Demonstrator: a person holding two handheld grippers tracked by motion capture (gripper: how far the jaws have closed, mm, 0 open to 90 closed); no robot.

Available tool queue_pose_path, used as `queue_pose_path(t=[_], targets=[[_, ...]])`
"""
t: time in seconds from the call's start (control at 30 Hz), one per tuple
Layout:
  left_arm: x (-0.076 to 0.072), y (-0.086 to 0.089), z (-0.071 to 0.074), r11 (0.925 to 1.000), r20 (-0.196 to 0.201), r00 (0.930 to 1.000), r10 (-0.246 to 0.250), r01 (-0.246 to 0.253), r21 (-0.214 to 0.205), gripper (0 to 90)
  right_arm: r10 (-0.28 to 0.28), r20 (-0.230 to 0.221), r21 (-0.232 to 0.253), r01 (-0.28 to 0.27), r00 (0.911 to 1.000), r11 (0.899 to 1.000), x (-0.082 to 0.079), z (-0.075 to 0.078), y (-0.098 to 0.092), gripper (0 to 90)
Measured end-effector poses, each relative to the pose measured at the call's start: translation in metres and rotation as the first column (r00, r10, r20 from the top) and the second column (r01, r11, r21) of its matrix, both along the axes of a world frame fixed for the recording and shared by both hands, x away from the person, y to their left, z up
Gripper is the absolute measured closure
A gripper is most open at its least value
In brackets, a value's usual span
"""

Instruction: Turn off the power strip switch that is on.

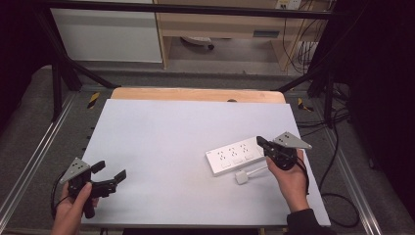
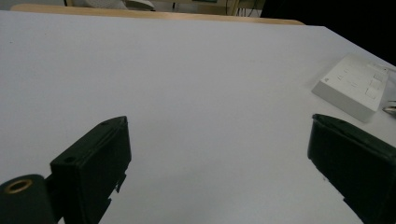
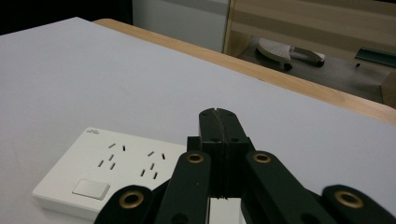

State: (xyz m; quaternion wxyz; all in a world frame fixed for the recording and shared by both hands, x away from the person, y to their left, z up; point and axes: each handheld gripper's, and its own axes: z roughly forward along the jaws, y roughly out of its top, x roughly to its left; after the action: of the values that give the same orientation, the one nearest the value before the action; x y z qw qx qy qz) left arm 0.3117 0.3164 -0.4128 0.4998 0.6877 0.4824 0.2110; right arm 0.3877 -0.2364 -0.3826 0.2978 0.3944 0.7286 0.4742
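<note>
Two grippers are on the table, and the risks differ between them. Right gripper sits at about 4 o'clock on the white surface, its jaws pressed fully together with nothing visible between the tips in the right gripper view. It hovers at the near-right end of the white power strip, which lies at a slant, also around 4 o'clock. Whether the jaws touch the strip's casing cannot be told. A small white plug on a short pale cable lies just beside the strip's near edge, under the right hand.

Judged risks:
- With jaws closed flat, any attempt to take the plug would push it rather than grip it; the plug looks light and would likely skid on the smooth table.
- Pressing on one end of the strip could pivot or slide it, since nothing braces its far end.
- The plug sits partly under the hand in the high view, so a blind reach could snag the cable and drag the plug off line.

Left gripper rests at about 8 o'clock, jaws wide apart and empty, well apart from the strip. It offers no bracing from there.
</note>
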Motion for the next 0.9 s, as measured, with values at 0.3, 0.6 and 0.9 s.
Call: queue_pose_path(t=[0.3, 0.6, 0.9], targets=[[0.000, 0.000, 0.000, 1.0000, 0.003, 1.0000, 0.000, 0.000, 0.001, 5.9, 0.007, -0.021, 0.001, -0.007, 0.9998, 1.000, 0.001, -0.004, 0.002, 90.0], [0.000, 0.000, 0.000, 1.0000, 0.005, 1.0000, -0.001, 0.001, 0.000, 5.9, 0.003, -0.036, -0.006, -0.003, 0.9994, 1.000, 0.002, -0.010, 0.001, 90.0], [0.000, 0.000, 0.000, 1.0000, 0.008, 1.0000, -0.001, 0.001, 0.001, 5.9, 0.006, -0.055, -0.010, -0.007, 0.9985, 1.000, 0.003, -0.016, 0.001, 90.0]])
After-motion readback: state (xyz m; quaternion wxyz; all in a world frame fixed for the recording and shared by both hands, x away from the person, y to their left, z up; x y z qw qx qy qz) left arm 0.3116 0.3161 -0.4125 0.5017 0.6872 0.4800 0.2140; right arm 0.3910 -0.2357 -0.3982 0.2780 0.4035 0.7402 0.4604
